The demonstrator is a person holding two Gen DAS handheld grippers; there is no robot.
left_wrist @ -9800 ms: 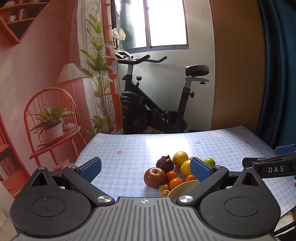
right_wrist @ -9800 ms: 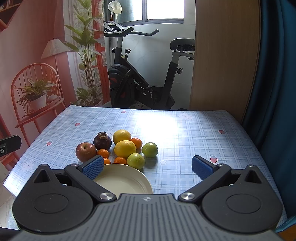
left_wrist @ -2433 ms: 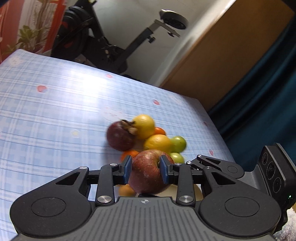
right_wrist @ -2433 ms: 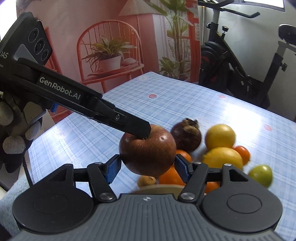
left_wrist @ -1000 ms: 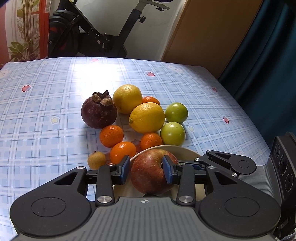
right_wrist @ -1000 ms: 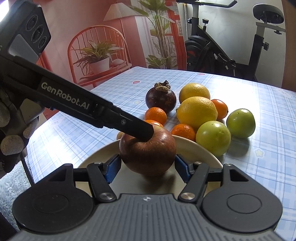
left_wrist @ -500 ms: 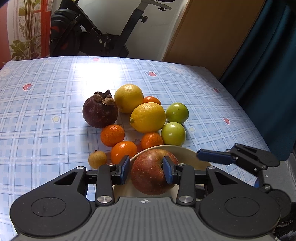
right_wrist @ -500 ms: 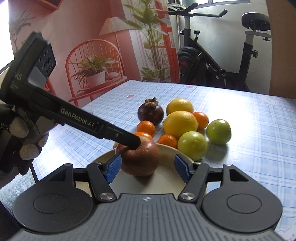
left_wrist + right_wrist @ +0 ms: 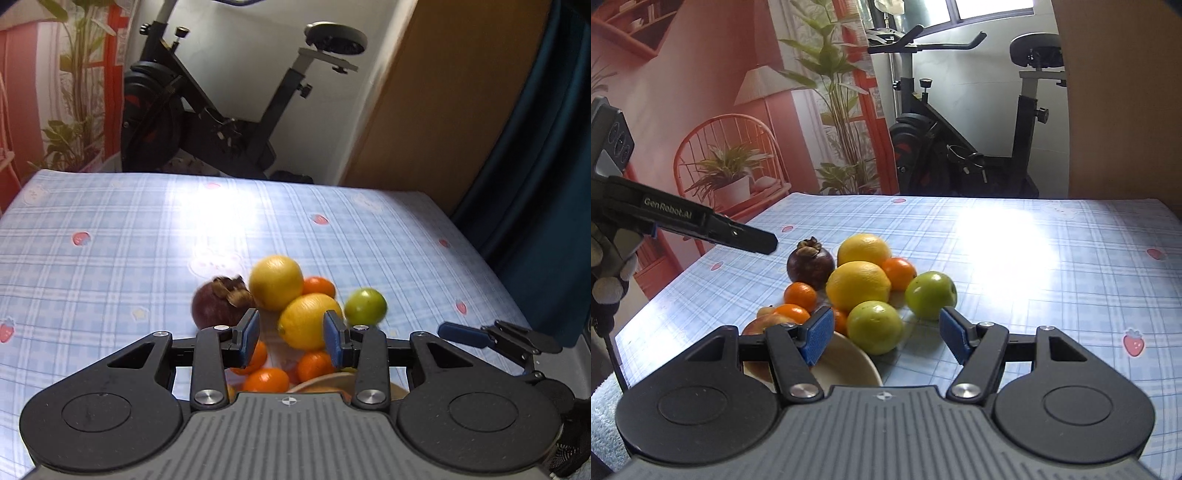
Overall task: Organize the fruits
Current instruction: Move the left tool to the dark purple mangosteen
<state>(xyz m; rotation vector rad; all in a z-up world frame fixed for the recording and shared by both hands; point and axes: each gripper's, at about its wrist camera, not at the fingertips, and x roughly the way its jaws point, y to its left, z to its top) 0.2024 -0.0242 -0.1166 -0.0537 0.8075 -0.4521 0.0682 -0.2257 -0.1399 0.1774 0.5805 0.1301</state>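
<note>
The red apple (image 9: 761, 326) lies on the cream plate (image 9: 846, 363) at the table's near edge, mostly hidden behind my right gripper's left finger. My left gripper (image 9: 291, 339) is open and empty, raised above the plate (image 9: 325, 382); it also shows at the left of the right wrist view (image 9: 753, 240). My right gripper (image 9: 886, 338) is open and empty, just above a green fruit (image 9: 874, 326). Behind lie a mangosteen (image 9: 810, 264), two lemons (image 9: 857, 286), another green fruit (image 9: 931, 294) and several small oranges (image 9: 800, 296).
The blue checked tablecloth (image 9: 1052, 258) covers the table, bare to the right and back. An exercise bike (image 9: 960, 155) stands behind the table. A wooden panel (image 9: 436, 110) and dark curtain (image 9: 546, 166) stand at the right.
My left gripper has opened, let go of the apple on the plate and risen away. My right gripper has pulled back and up a little.
</note>
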